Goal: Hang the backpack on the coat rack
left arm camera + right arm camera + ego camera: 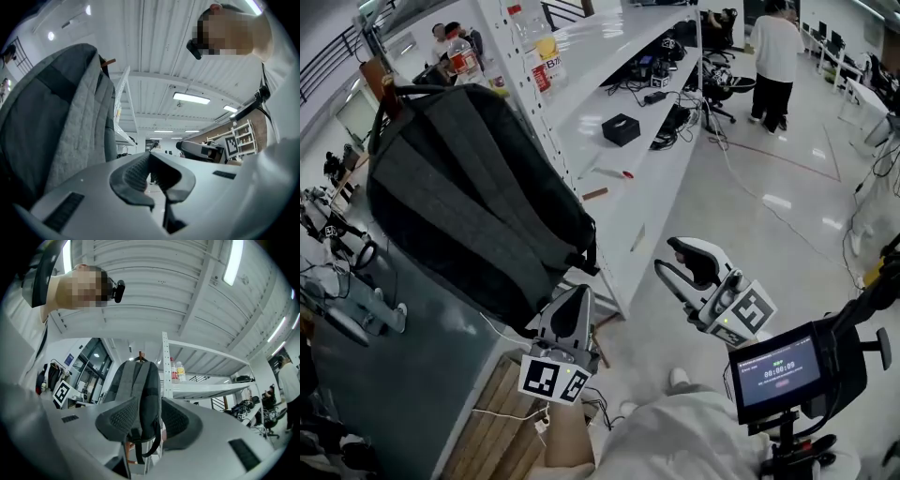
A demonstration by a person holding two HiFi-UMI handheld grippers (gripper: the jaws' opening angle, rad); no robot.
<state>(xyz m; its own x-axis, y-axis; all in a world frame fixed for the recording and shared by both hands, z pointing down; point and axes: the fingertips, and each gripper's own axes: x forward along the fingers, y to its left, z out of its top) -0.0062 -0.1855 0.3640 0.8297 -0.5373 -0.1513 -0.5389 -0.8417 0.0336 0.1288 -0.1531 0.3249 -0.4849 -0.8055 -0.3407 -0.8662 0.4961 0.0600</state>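
"So, where is the backpack?"

"The grey backpack hangs from the wooden coat rack, apparently by its top loop. It is just beside the white shelving unit, and its straps dangle loose."

"And the grippers?"

"Neither touches it. The left gripper sits below the bag's lower corner with its jaws pressed together on nothing. The right gripper is well apart from the bag, with its jaws partway apart. The bag shows through the gap, but only far beyond the pads."

"Which step is this, then?"

"The hanging itself looks done, so this reads as the tail of the release. The next move likely calls for little: keep both grippers clear of the straps and check that the bag sits steady on the rack. If it slips, the top loop would need regripping."
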